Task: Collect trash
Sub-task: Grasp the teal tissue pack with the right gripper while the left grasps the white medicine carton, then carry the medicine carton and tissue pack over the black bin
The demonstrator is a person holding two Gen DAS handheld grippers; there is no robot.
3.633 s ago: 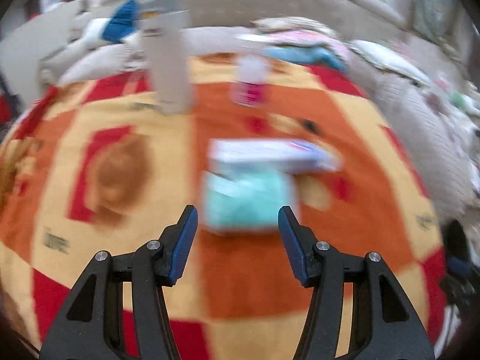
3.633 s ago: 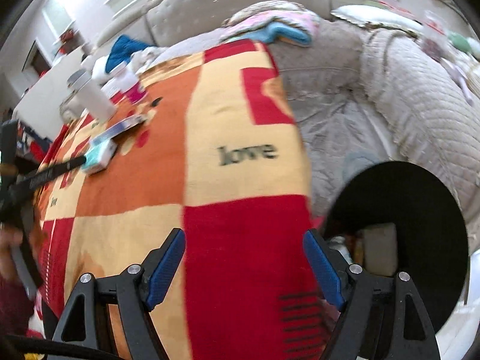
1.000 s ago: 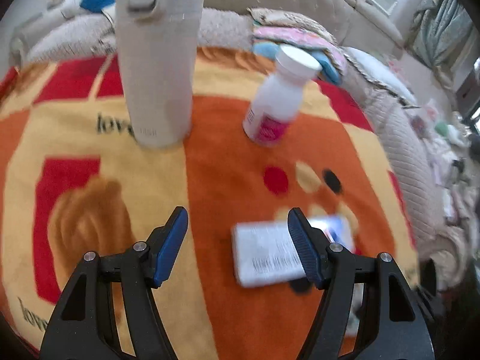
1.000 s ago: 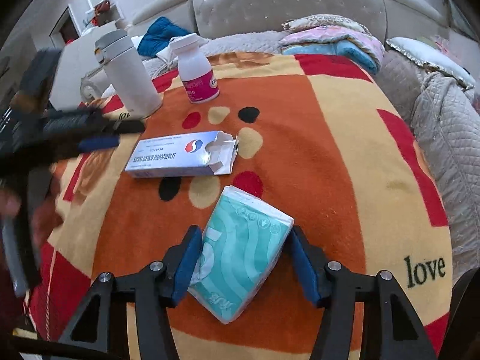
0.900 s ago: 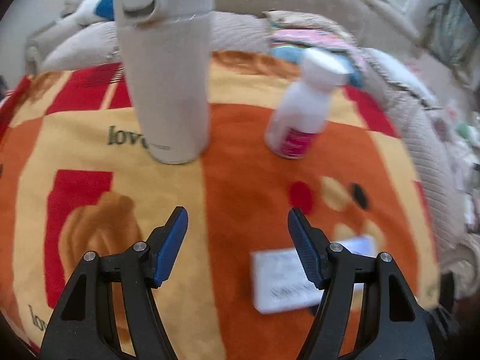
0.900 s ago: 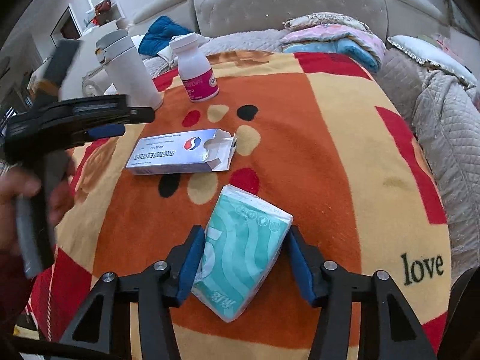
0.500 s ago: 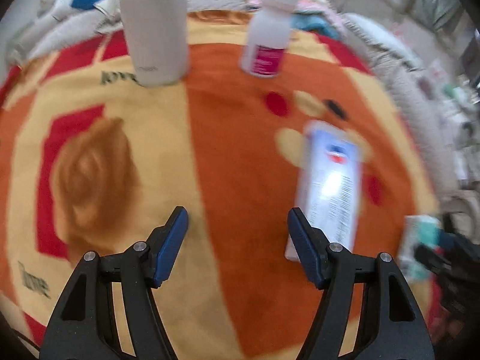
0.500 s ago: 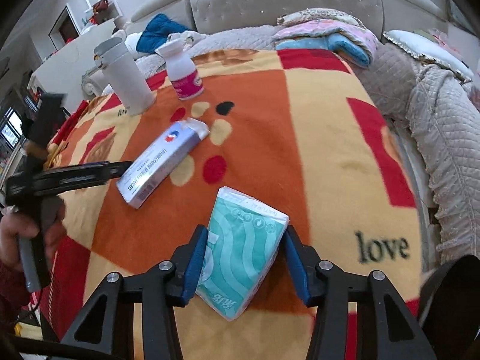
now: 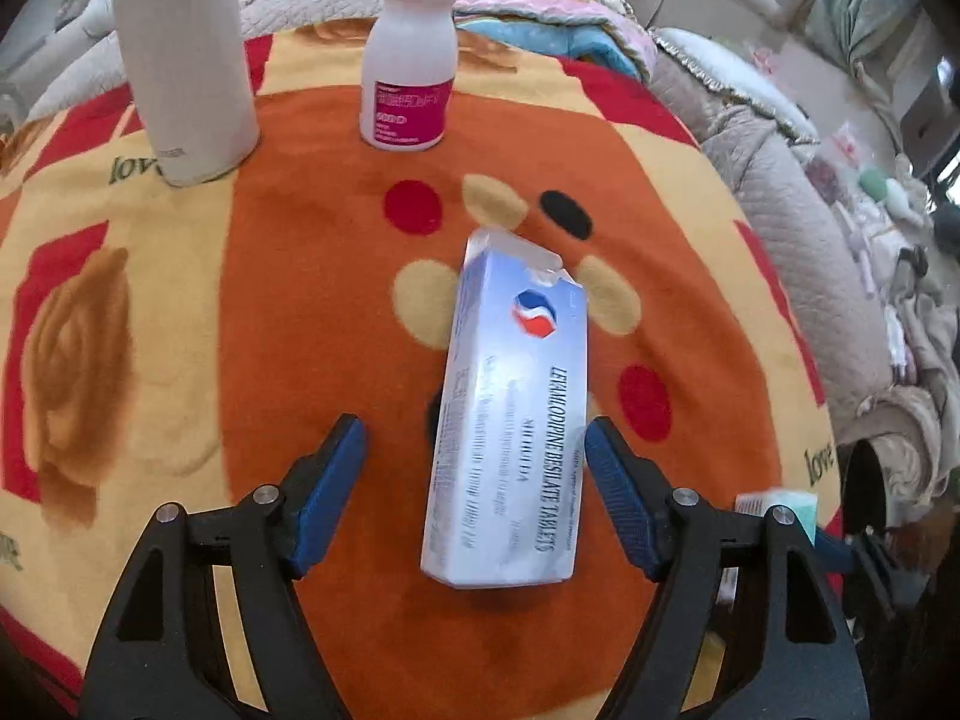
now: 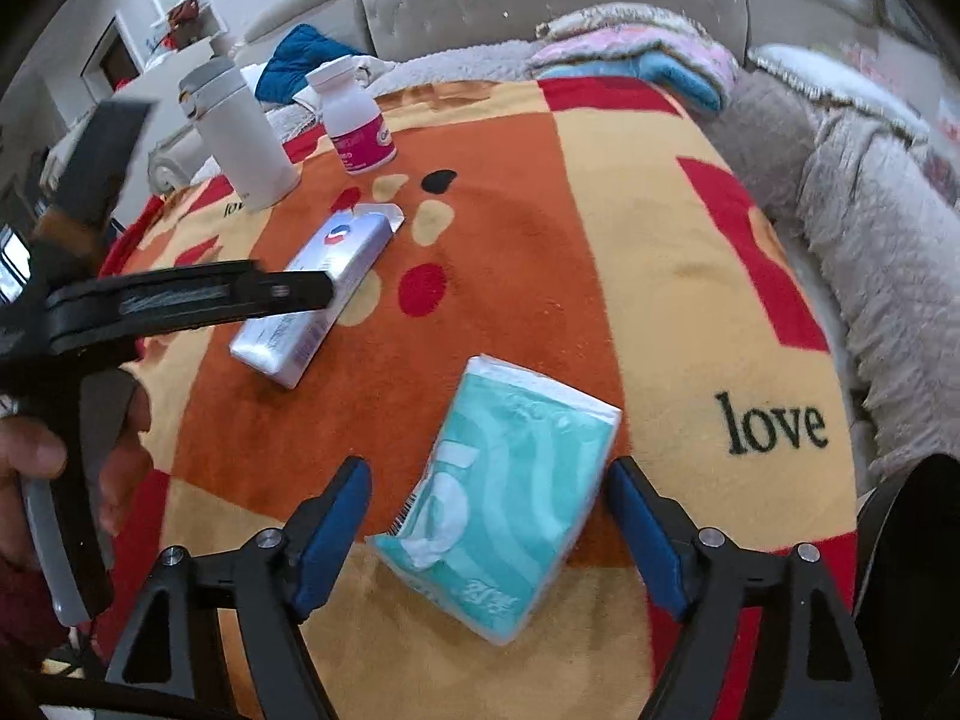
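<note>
So the tablet box [image 9: 510, 420] is lying flat on the orange blanket [image 9: 312, 312], lower middle of the left wrist view, long axis running pretty much up the frame with the torn flap end pointing away toward the upper part. It sits between the blue pads of the left tool [image 9: 474, 498] but hugs the right-hand pad, with a clear gap on the left-hand side, so not centred yet. That tool's jaws are wide and have just been opening a bit more, with nothing gripped.

Over in the right wrist view, the teal tissue pack [image 10: 498, 498] lies lower centre, tilted on a diagonal, between the pads of the right tool [image 10: 489, 516]. Those jaws have just been opening too; neither pad touches the pack.

The pink-label pill bottle [image 9: 414, 54] and white flask [image 9: 186, 60] stand upright at the top of the frame, well apart from both.

My guess: each tool is nearest its own item, and the left one needs a nudge right before squeezing across the box's short side.
</note>
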